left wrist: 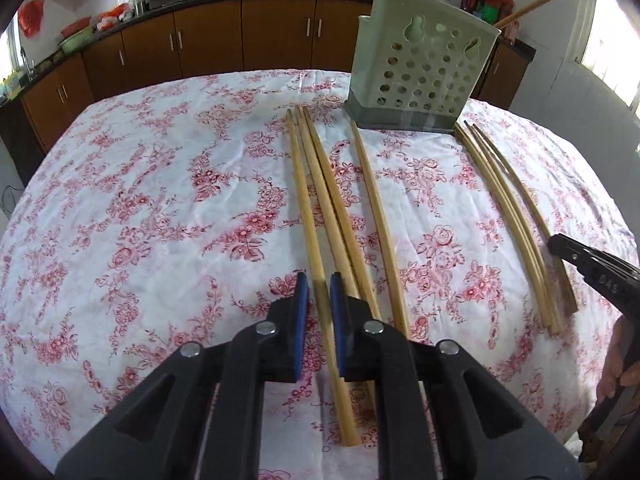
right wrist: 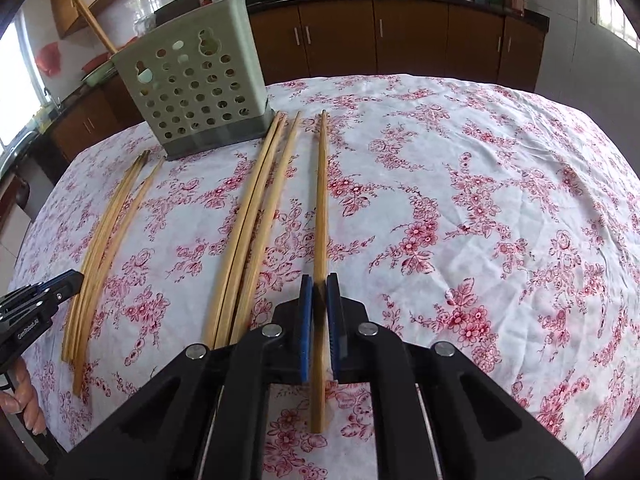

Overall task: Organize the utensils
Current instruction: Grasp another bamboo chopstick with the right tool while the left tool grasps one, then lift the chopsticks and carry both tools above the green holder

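Left claw [left wrist: 319,296]: pads clamped on one chopstick [left wrist: 306,216], the leftmost of the four-stick group, gripped near its close end while it lies flat on the floral cloth of the desk [left wrist: 140,208]. Right claw [right wrist: 319,296]: also closed on a single chopstick [right wrist: 321,208], the one lying alone to the right of a three-stick cluster [right wrist: 256,232]. Both grips look centred on the stick, neighbours not caught, though the left pad sits just beside the next stick, so lift straight up before swinging or it may drag that one along. Grip is far from the middle, so expect the long end to droop; tilt the tip up early. Further out, the other loose sticks run toward the holder. The perforated green utensil holder [left wrist: 424,72] stands upright at the far side of the desk, at least two sticks already leaning out of its top. My read: the step is lift and drop tip-first into the holder, one claw at a time to avoid a clash over the opening.
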Motion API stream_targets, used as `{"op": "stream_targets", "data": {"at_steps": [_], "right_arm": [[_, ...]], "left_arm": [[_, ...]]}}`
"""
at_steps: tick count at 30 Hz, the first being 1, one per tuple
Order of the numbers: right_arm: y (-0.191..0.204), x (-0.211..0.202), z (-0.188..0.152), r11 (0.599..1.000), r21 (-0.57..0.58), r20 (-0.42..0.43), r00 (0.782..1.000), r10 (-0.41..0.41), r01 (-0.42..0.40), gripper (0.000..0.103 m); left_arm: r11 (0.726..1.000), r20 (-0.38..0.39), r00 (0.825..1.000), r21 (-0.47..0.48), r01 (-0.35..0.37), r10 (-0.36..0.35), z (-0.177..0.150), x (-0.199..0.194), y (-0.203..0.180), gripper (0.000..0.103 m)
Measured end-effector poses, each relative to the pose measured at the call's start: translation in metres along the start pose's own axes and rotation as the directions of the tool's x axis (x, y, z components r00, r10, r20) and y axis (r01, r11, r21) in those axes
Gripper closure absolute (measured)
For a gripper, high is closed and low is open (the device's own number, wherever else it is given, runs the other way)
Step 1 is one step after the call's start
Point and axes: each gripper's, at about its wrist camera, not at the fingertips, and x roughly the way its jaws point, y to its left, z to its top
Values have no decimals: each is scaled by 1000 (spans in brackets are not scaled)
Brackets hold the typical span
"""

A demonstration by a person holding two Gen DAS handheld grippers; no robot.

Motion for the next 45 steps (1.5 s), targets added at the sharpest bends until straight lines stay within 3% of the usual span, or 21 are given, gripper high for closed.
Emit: {"op": "stream_targets", "data": {"at_steps": [8,12,40,45], "right_arm": [[-12,6,9,997,19,37,996,-79,78,95],[-22,10,15,996,35,48,995,-90,88,95],[-22,10,14,996,31,54,995,-88,87,94],[-22,4,6,997,20,52,996,-78,77,94]], "left_arm": [[995,9,998,-77,-62,63,21,10,40,94],[992,31,998,-117,-51,55,26,13,57,92],[992,55,997,-119,-41,48,25,11,57,92],[996,48,995,-35,-86,88,15,6,47,92]]}}
